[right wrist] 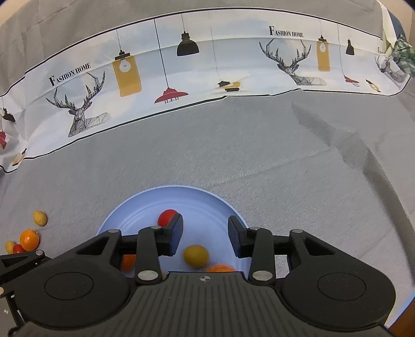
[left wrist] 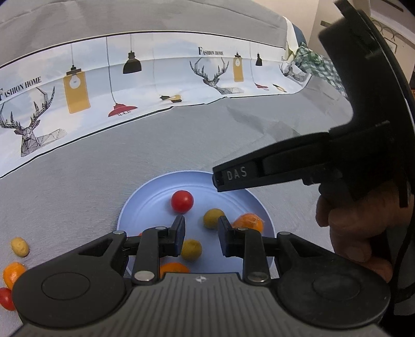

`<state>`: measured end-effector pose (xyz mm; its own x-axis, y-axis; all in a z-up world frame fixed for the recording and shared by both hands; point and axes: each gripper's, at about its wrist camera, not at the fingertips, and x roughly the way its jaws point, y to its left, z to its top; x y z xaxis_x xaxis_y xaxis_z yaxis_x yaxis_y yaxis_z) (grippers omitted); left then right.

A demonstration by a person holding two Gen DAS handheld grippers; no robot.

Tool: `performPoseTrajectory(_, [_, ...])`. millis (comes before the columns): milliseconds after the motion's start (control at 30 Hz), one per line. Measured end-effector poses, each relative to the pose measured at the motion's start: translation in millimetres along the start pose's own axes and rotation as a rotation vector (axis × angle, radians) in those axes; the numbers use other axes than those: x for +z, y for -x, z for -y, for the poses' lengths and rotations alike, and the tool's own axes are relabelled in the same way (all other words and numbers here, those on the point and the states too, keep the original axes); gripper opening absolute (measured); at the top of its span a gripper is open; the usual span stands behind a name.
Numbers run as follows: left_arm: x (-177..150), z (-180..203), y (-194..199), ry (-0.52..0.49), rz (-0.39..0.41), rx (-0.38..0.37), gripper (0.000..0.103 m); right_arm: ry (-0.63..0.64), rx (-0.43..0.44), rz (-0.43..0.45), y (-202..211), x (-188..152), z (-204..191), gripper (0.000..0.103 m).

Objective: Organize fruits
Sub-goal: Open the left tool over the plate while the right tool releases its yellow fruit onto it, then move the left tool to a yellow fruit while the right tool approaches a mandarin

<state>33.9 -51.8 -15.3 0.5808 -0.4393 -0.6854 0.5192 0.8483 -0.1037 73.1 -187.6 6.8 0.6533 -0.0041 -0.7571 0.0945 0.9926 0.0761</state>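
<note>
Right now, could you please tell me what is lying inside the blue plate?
The blue plate holds a red tomato, two yellow fruits and two orange ones. The left gripper covers the plate's near part, so more may lie hidden.

Surface: a grey woven cloth [right wrist: 259, 160] covers the whole work area, with soft creases and a darker diagonal fold shadow toward the right.
Backdrop: the same grey cloth rises behind the work area, lightly wrinkled.
Printed band: a pale blue-white strip of fabric [right wrist: 207, 67] with a thin dark border runs across the back, printed with geometric stag heads, hanging lamps in black, mustard and red, and the words "FASHION HOME".
Right end: a crumpled green-and-white checked cloth [left wrist: 319, 64] lies at the strip's far right.
Wall: a cream wall [left wrist: 324, 15] shows at the upper right in the left wrist view.
Light: even and soft, indoor.
</note>
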Motion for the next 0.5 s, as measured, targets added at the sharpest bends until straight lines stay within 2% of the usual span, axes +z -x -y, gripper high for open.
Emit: performPoseTrajectory(500, [5.5, -10.8, 4.0, 0.063, 0.011, 0.025, 0.03, 0.0, -0.011, 0.023, 2.8, 0.7, 0.6, 0.04])
